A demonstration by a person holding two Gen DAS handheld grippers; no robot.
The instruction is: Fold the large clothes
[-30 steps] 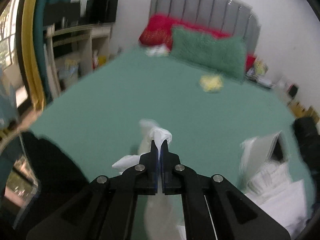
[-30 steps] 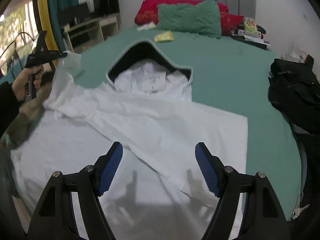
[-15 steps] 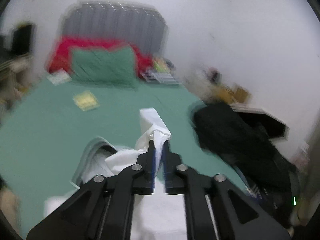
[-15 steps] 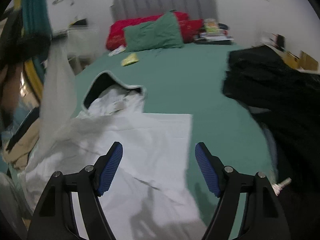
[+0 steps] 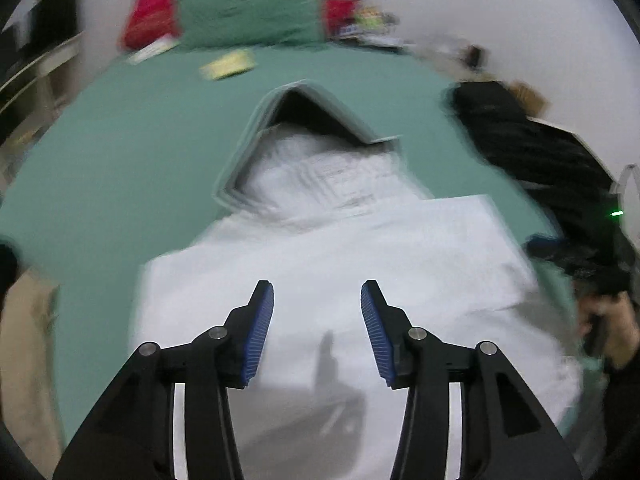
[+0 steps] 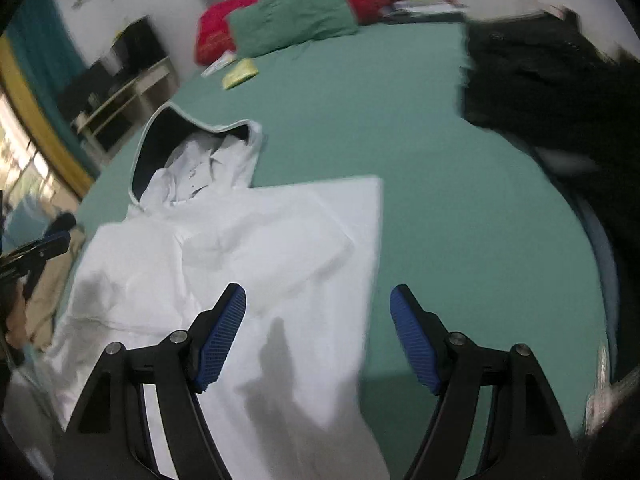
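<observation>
A white hoodie (image 5: 340,264) lies flat on the green bed (image 5: 132,128), its dark-lined hood (image 5: 304,108) pointing toward the pillows. Both sides are folded in over the body. It also shows in the right wrist view (image 6: 256,248), with its hood (image 6: 176,136) at upper left. My left gripper (image 5: 317,300) is open and empty above the hoodie's lower body. My right gripper (image 6: 318,306) is open and empty above the hoodie's right folded edge. The left gripper also shows at the left edge of the right wrist view (image 6: 36,250).
A black garment (image 6: 552,84) is piled on the bed's right side, also in the left wrist view (image 5: 532,152). A green pillow (image 6: 292,20), red pillows (image 6: 218,34) and a yellow packet (image 6: 240,74) lie at the head. A shelf unit (image 6: 120,92) stands at left.
My left gripper has let go of the white sleeve it held, opened, and swung over the hoodie. The sleeve now lies folded across the body. My right gripper stayed open.
</observation>
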